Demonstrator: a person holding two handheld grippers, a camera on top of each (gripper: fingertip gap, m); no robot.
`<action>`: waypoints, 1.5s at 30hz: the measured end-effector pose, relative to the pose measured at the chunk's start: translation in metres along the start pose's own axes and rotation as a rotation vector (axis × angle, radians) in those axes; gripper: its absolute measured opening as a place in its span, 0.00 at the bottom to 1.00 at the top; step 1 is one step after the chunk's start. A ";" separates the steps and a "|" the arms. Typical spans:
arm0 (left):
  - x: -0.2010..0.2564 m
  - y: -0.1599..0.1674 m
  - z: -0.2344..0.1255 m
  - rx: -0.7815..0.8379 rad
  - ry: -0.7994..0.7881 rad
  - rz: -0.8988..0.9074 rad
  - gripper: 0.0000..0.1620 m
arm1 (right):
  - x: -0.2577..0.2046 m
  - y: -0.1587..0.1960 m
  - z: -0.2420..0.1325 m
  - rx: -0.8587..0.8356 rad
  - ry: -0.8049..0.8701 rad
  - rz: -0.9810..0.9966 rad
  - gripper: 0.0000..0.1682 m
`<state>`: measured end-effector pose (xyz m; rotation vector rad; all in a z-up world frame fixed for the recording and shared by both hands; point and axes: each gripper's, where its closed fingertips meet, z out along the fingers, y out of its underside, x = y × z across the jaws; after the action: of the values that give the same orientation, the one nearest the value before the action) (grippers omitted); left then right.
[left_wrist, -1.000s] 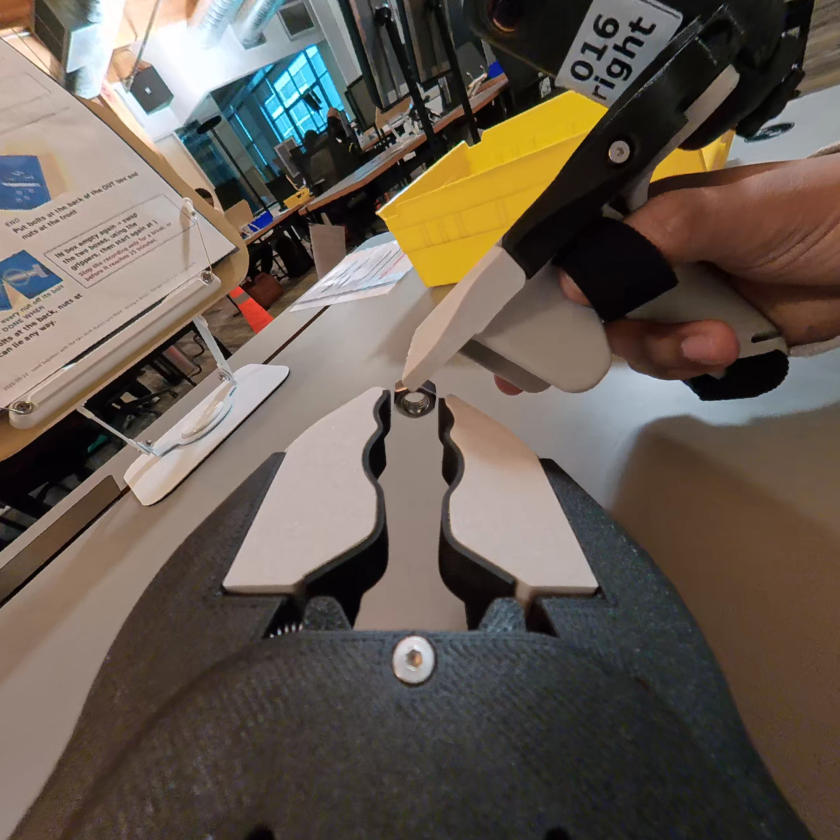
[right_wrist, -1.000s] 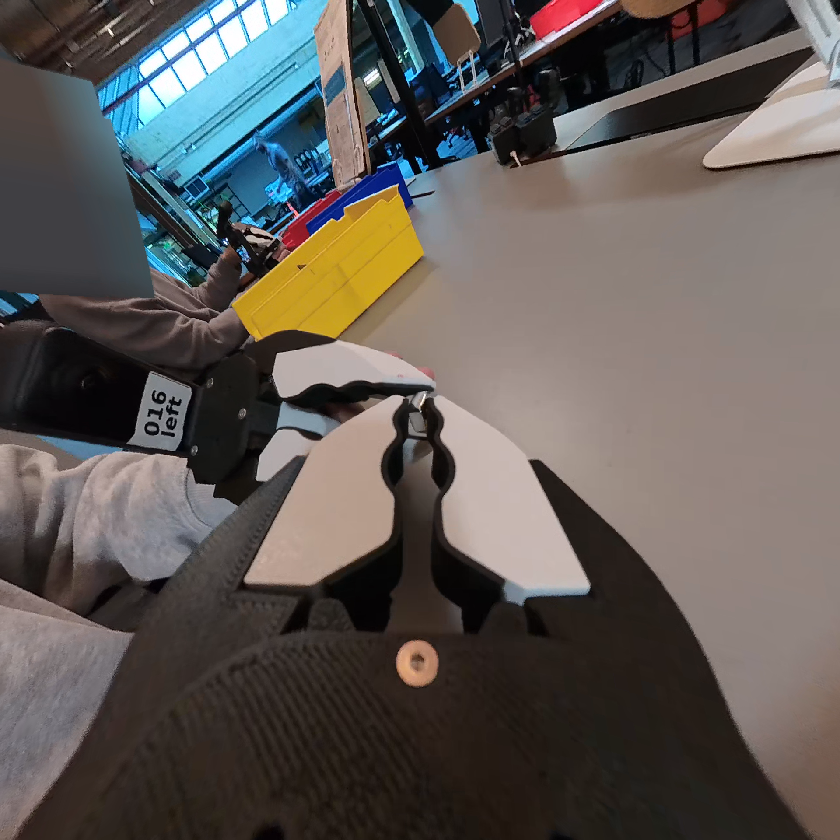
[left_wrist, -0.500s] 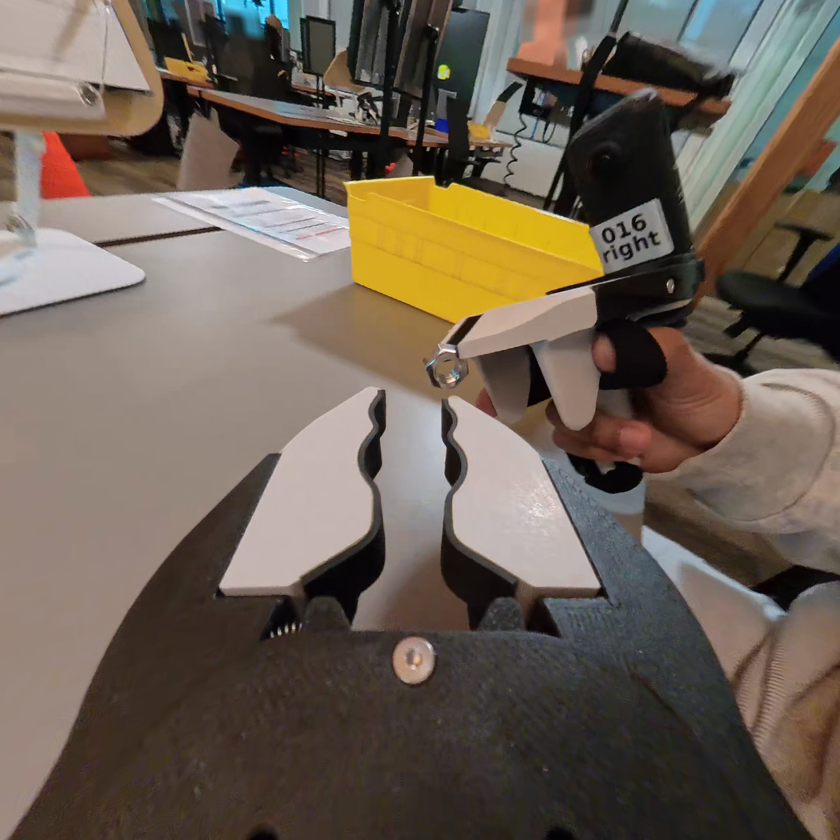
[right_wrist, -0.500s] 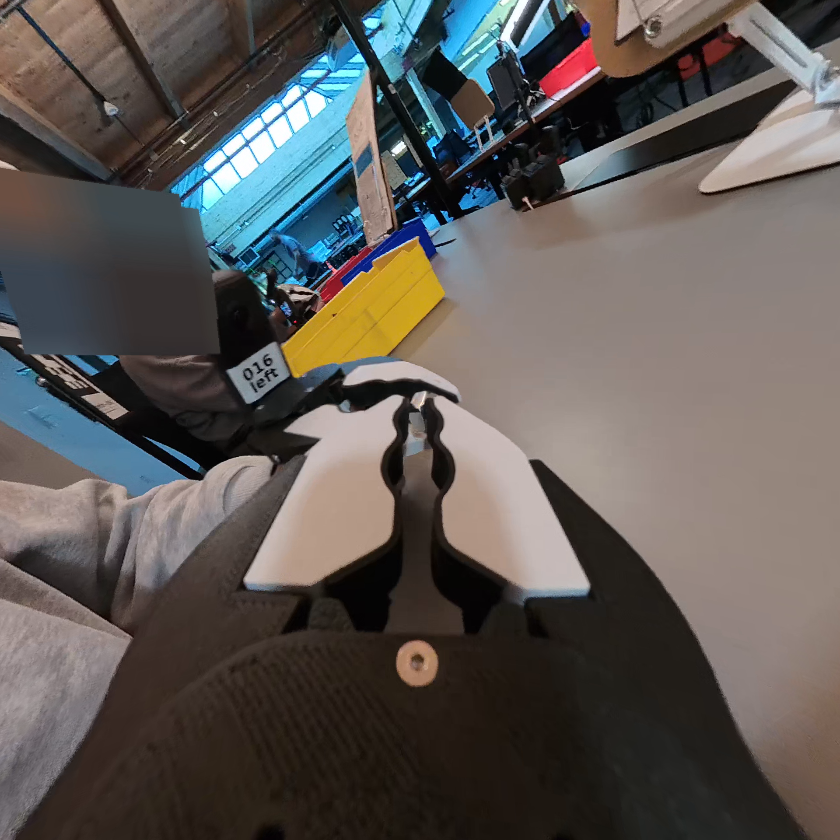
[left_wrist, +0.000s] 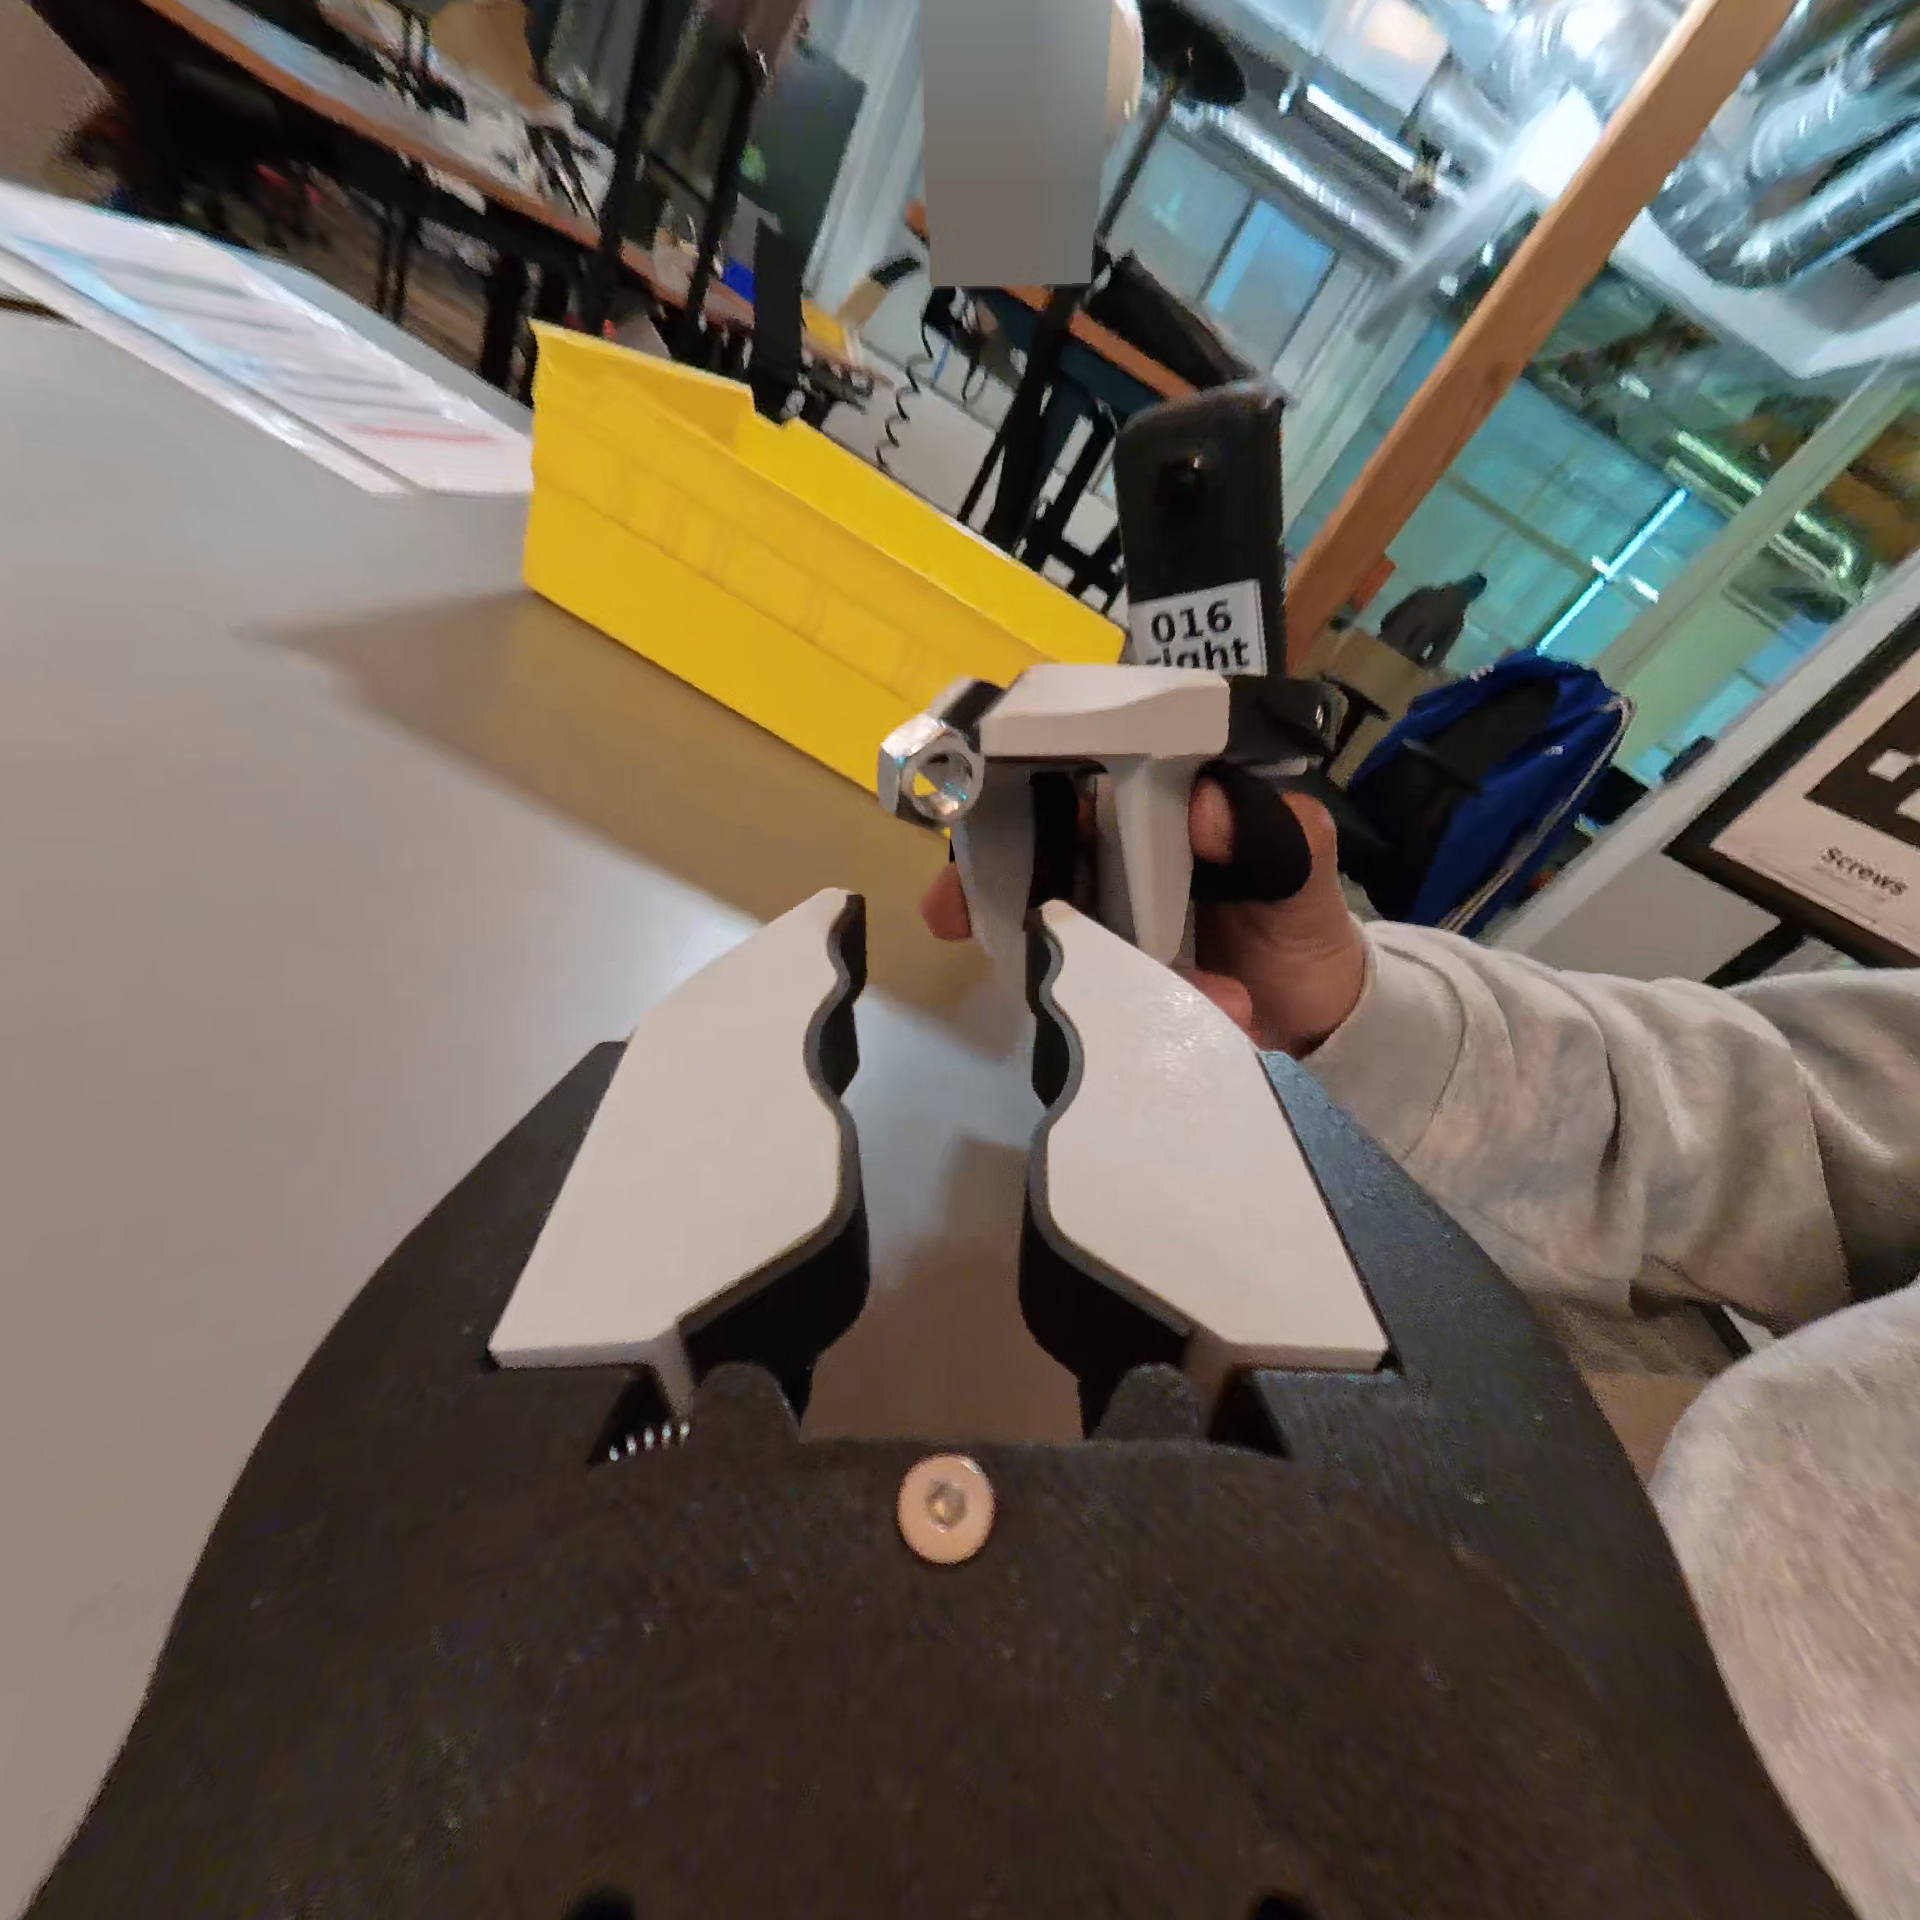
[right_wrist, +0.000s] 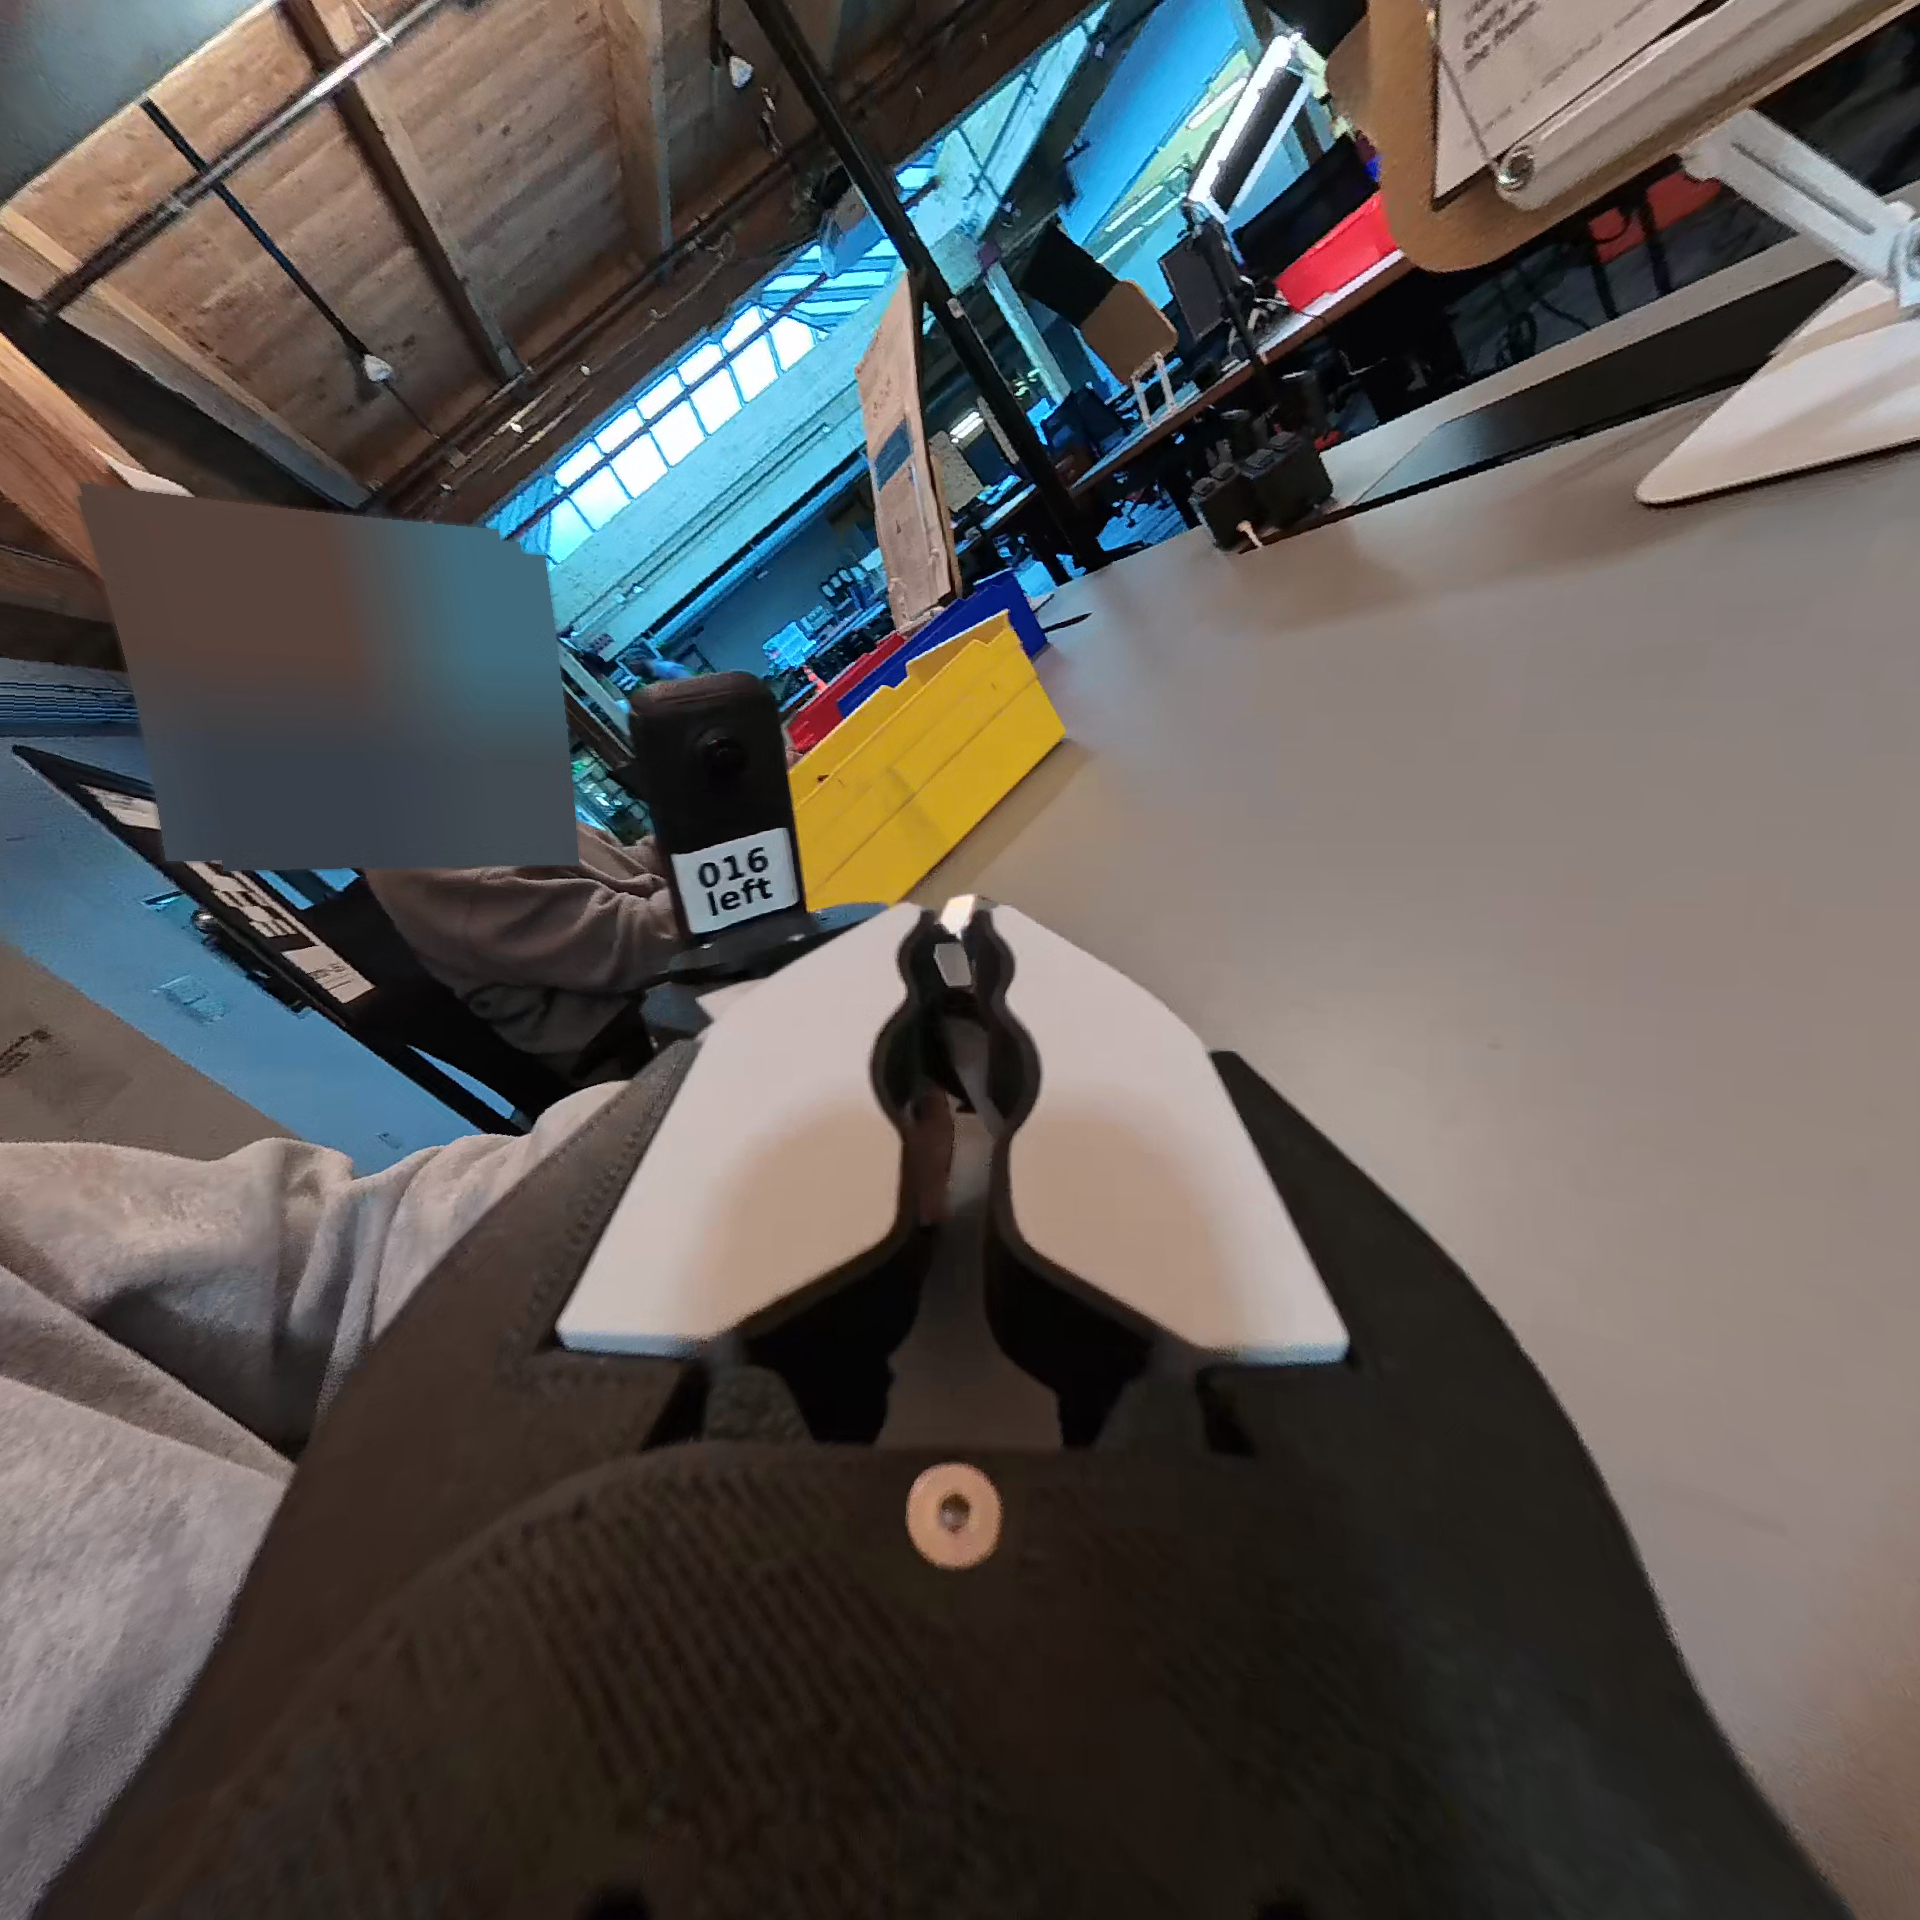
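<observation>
A silver hex nut (left_wrist: 932, 766) is pinched in the tips of my right gripper (left_wrist: 961, 753), held in the air above the grey table (left_wrist: 260, 883). In the right wrist view the right gripper (right_wrist: 954, 928) is shut on the nut (right_wrist: 951, 961), seen edge-on between the white fingers. My left gripper (left_wrist: 943, 930) is open and empty, its tips just below and short of the nut. The left gripper's body (right_wrist: 727, 821) shows beyond the right fingers.
A yellow bin (left_wrist: 769, 582) stands on the table behind the nut; another yellow bin (right_wrist: 925, 758) with blue and red bins sits far off. A printed sheet (left_wrist: 239, 322) lies at the far left. A white stand base (right_wrist: 1808, 426) is at the right. Grey sleeves (left_wrist: 1621, 1143) flank the grippers. Both grippers' tips are close together, under 4 cm apart.
The right gripper has lifted the nut off the table and out from between the left gripper's fingers. The left gripper has opened and both grippers have tilted upward and turned.
</observation>
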<state>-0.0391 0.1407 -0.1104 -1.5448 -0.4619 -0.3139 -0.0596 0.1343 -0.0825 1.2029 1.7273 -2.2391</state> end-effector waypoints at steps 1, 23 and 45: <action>0.001 0.003 0.001 -0.014 0.004 -0.002 0.20 | 0.002 0.001 0.000 -0.003 0.013 -0.005 0.04; 0.002 -0.004 -0.009 0.042 0.174 -0.101 0.21 | 0.010 0.012 0.010 -0.052 -0.108 0.209 0.04; -0.001 -0.021 -0.023 0.144 0.230 -0.240 0.05 | -0.014 0.015 0.015 -0.050 -0.225 0.232 0.04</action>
<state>-0.0474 0.1176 -0.0918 -1.2968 -0.4779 -0.6234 -0.0509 0.1104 -0.0845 1.0352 1.4705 -2.0921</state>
